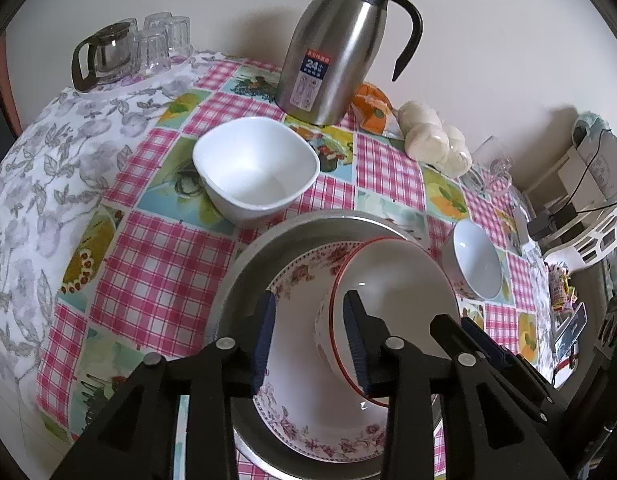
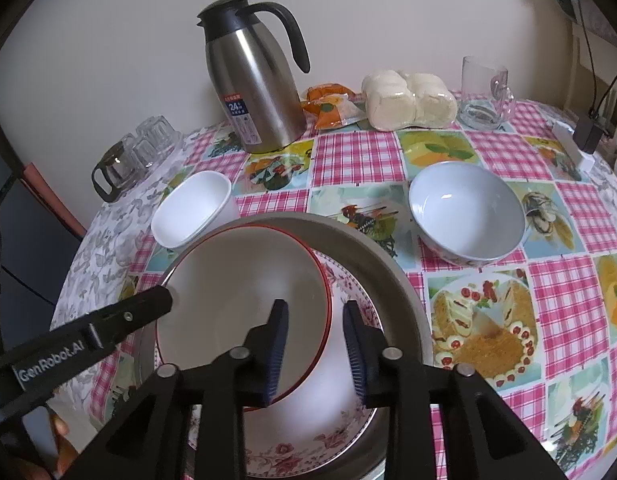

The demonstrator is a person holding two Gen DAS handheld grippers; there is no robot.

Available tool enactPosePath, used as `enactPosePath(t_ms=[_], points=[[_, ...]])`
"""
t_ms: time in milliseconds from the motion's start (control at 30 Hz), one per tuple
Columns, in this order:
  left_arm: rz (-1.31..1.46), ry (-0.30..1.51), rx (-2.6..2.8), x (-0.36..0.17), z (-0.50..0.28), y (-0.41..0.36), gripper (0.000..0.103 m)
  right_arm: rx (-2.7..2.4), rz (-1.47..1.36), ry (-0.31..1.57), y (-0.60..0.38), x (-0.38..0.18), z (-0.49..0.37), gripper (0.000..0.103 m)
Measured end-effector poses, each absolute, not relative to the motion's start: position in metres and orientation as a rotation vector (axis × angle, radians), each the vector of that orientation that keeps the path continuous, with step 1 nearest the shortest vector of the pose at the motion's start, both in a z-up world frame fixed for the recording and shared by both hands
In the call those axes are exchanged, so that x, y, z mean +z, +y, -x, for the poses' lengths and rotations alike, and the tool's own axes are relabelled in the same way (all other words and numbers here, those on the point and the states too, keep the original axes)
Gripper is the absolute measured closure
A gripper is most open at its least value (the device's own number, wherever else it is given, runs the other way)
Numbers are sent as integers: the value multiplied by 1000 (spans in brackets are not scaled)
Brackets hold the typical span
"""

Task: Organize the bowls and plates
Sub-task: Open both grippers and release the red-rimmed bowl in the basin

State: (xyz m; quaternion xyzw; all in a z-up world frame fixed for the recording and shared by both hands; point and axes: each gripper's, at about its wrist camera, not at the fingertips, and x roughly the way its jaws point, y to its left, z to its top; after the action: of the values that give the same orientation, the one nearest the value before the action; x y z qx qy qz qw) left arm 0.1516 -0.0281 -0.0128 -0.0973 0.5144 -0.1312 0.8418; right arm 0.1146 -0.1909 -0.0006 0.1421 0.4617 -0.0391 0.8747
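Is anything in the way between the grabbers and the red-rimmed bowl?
No. Nothing visible blocks it: the right gripper and left gripper both straddle the red-rimmed bowl wall, over the floral plate.

What my two wrist cameras could not show me

The near edge of the metal tray (image 1: 244, 264) and of the floral plate (image 1: 300, 280) ran under my left gripper (image 1: 310, 340) and off the bottom of that view. In the right wrist view, my right gripper (image 2: 315, 350) covered part of the red-rimmed bowl (image 2: 236, 280), so I could not tell whether the pads touched its rim. The label on the steel jug (image 2: 252, 80) was too small to read.
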Motion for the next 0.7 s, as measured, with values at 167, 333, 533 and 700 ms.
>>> enactPosePath(t_ms=[167, 333, 533, 700], points=[[210, 1068, -236, -8, -152, -20, 44, -91, -274, 955, -188, 3, -114, 46], [203, 1076, -156, -12, -156, -6, 40, -90, -244, 949, -183, 5, -114, 31], [214, 1062, -94, -13, -163, 14, 28, -83, -226, 948, -178, 4, -115, 22], [228, 1044, -68, -13, -169, 26, 22, -86, -216, 941, -175, 4, -117, 10]])
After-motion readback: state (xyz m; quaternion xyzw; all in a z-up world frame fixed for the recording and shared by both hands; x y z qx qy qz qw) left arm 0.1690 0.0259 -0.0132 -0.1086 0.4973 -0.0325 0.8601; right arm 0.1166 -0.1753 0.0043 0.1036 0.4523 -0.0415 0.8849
